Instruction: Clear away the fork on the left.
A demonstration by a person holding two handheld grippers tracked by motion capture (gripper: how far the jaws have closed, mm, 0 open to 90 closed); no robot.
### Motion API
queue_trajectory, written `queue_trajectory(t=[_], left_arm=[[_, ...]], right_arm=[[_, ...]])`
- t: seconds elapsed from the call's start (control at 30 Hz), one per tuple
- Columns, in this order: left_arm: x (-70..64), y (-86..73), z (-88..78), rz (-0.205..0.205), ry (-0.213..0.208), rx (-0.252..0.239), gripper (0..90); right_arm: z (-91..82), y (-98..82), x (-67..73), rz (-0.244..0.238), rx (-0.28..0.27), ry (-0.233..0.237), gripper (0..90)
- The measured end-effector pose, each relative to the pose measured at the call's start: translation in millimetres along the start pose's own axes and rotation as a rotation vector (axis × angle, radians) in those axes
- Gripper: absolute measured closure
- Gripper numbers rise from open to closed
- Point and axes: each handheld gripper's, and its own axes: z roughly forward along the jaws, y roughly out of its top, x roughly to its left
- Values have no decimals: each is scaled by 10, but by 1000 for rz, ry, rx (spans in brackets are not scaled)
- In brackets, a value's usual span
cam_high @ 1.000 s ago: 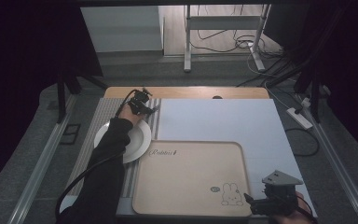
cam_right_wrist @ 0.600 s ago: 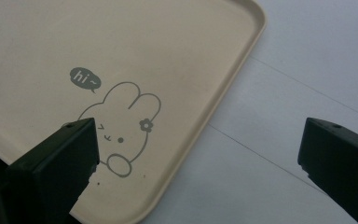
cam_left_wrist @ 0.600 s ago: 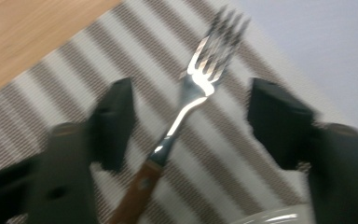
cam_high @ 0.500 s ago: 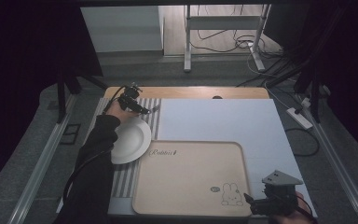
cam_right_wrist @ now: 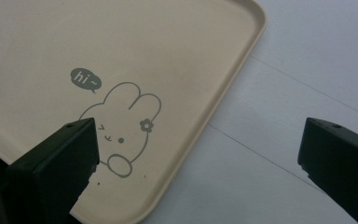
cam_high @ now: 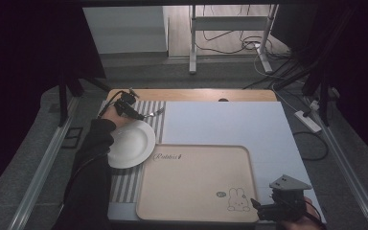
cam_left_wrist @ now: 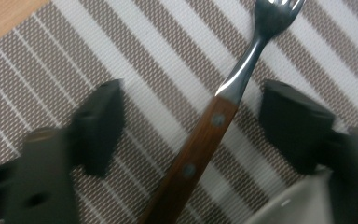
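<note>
1. Here, the left gripper (cam_left_wrist: 191,126) hovers over the far left of the desk (cam_high: 230,122), its jaws well apart with a fork (cam_left_wrist: 200,149) lying loose between them; neither pad touches the fork. The jaws sprang open and have just been closing a little again.
2. The fork, with a brown riveted wooden handle and steel tines, lies flat on a striped placemat (cam_left_wrist: 121,56), tines pointing away from the gripper.
3. Just beside it, a white plate (cam_high: 130,143) sits on the same placemat, its rim at the lower right corner of the left gripper view.
4. Nearer the person, a beige tray (cam_high: 196,184) printed with a rabbit rests on the pale desk cover.
5. The right gripper (cam_right_wrist: 198,154) hangs over the tray's near right corner, jaws wide and holding nothing.
</note>
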Motion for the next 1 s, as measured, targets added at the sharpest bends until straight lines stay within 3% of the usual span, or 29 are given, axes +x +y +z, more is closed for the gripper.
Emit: queue_trajectory(t=[0.13,0.2,0.23,0.3,0.4,0.43,0.57,0.87,1.0], left_arm=[[30,-57,-33,36,-12,-16,405],[30,-65,-46,57,-17,-16,536],[21,-74,-54,77,-19,-17,536],[1,-81,-63,114,-32,-17,672],[-18,-83,-67,149,-43,-16,716],[-20,-82,-67,157,-51,-17,777],[-23,-76,-67,129,-55,-14,781],[-13,-42,-115,148,-14,-25,782],[64,-38,-193,128,-16,-19,782]], right_arm=[[2,1,2,-2,3,1,0],[4,2,1,-2,4,3,0],[4,2,1,-2,4,3,0],[4,2,1,-3,5,3,0],[6,2,1,-3,7,4,0],[6,2,3,-4,8,5,0],[6,1,0,-3,6,5,0],[14,5,8,-8,16,4,0],[15,3,4,-6,15,6,0]])
